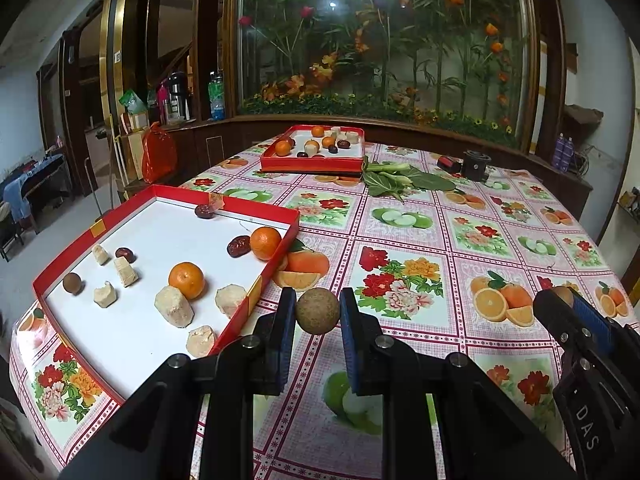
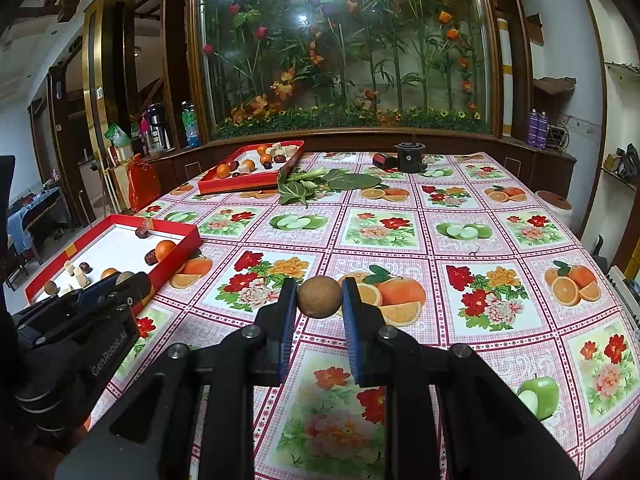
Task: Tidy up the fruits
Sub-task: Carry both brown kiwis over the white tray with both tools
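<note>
Between the blue-padded fingers of the left gripper sits a round brown fruit, pinched on both sides and held above the flowered tablecloth, just beside the right-hand wall of the near red tray. On the other side, the right gripper likewise pinches a second round brown fruit between its pads, held over a printed orange on the cloth, well to the right of that same tray. Inside the near tray's white floor lie two oranges, several pale beige chunks, a few dark red dates and one more small brown fruit near its left wall. Farther back on the table stands a far red tray that also holds oranges, pale chunks and dark fruits mixed together. Just to its right, touching its corner, lies a bunch of green leafy vegetables, and beyond those a black cylindrical object with a small red-and-black item beside it. Behind the table rises a glass-fronted display of artificial flowers and bamboo, with bottles and a flask on the ledge to its left and an orange plastic bag hanging below.
</note>
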